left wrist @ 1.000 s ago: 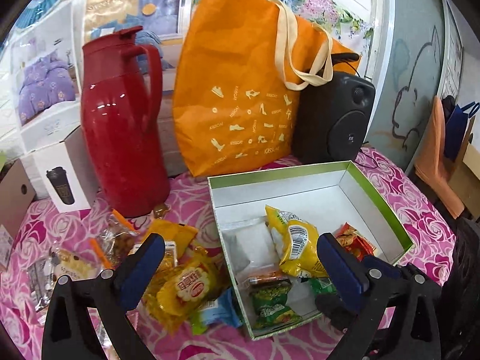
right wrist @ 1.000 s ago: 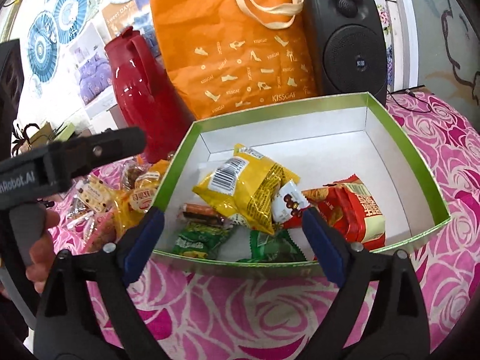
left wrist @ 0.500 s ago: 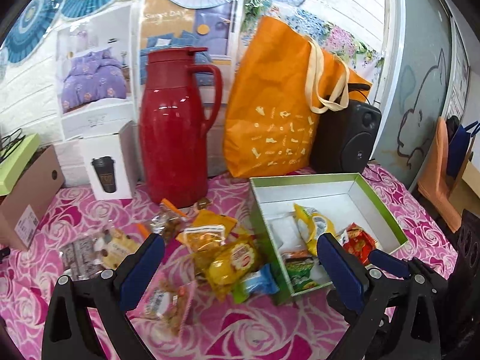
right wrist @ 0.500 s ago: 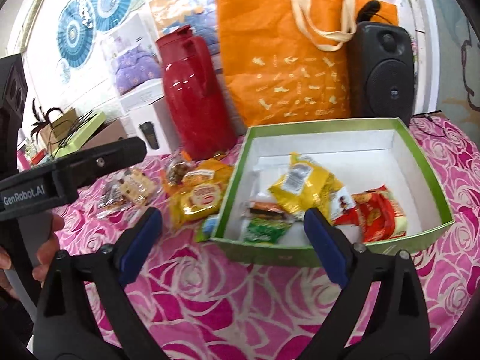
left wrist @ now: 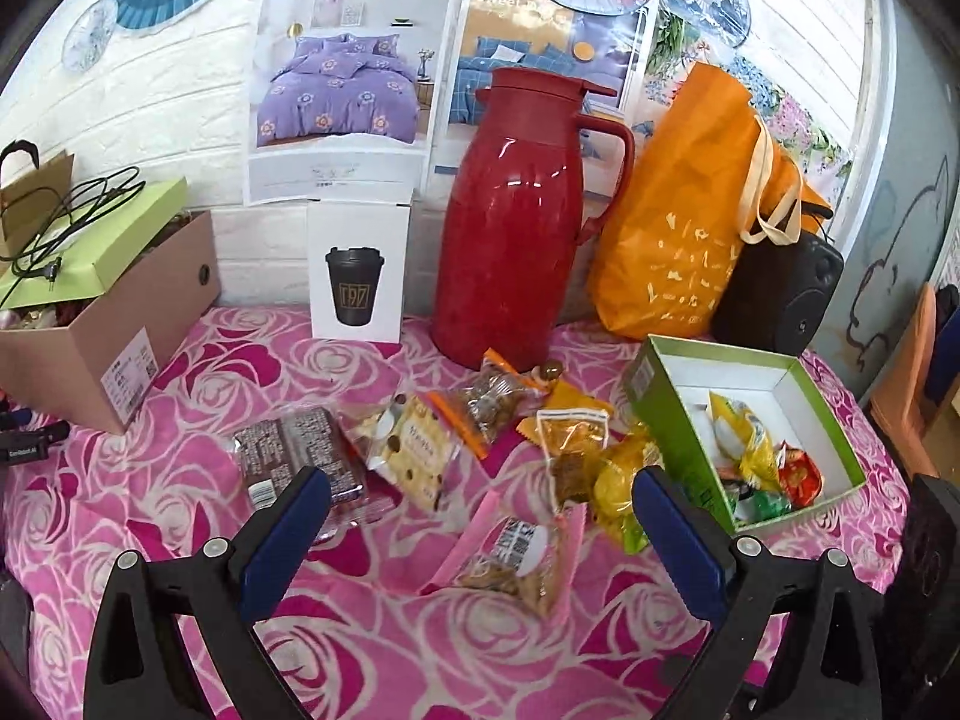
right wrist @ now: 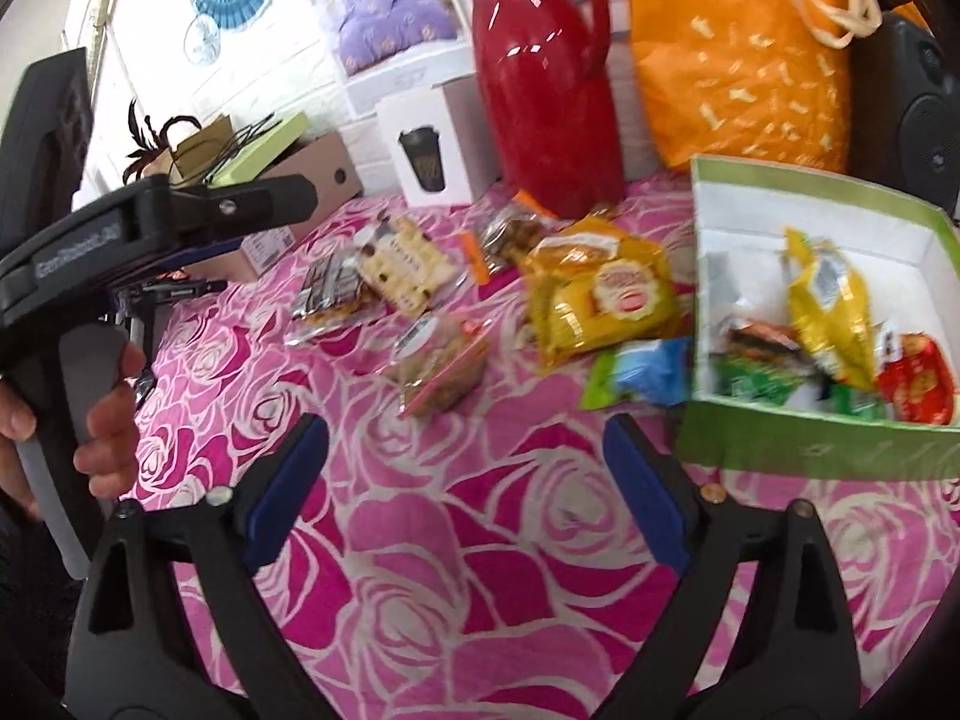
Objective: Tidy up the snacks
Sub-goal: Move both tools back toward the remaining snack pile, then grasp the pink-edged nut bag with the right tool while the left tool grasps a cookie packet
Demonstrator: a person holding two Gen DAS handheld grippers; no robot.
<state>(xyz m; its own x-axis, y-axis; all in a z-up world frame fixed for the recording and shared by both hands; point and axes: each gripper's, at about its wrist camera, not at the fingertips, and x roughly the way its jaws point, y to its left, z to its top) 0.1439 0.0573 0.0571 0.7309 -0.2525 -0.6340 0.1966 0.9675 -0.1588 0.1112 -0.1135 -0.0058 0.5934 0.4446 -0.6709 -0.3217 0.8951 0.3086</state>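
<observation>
A green box [left wrist: 672, 414] [right wrist: 804, 450] with a white inside holds several snack packets at the right. Loose snacks lie on the pink rose cloth left of it: a pink packet [left wrist: 516, 558] [right wrist: 441, 369], a yellow packet [left wrist: 618, 480] [right wrist: 606, 300], a blue-green packet [right wrist: 642, 372], a cookie pack [left wrist: 411, 441] [right wrist: 405, 264], a dark bar pack [left wrist: 300, 462] [right wrist: 327, 294] and a clear nut bag [left wrist: 492, 399]. My left gripper [left wrist: 480, 534] is open and empty, above the pink packet. My right gripper [right wrist: 465, 489] is open and empty, over bare cloth in front of the snacks.
A red jug [left wrist: 516, 222], an orange tote bag [left wrist: 684, 228], a black speaker [left wrist: 780, 294], a white cup box [left wrist: 357, 276] and a brown cardboard box [left wrist: 102, 324] stand along the back wall. The left gripper's body [right wrist: 150, 234] shows at the left of the right wrist view.
Both grippers have pulled back and swung left, away from the green box. The loose snacks on the cloth now lie in front of them. Both stayed open and empty.
</observation>
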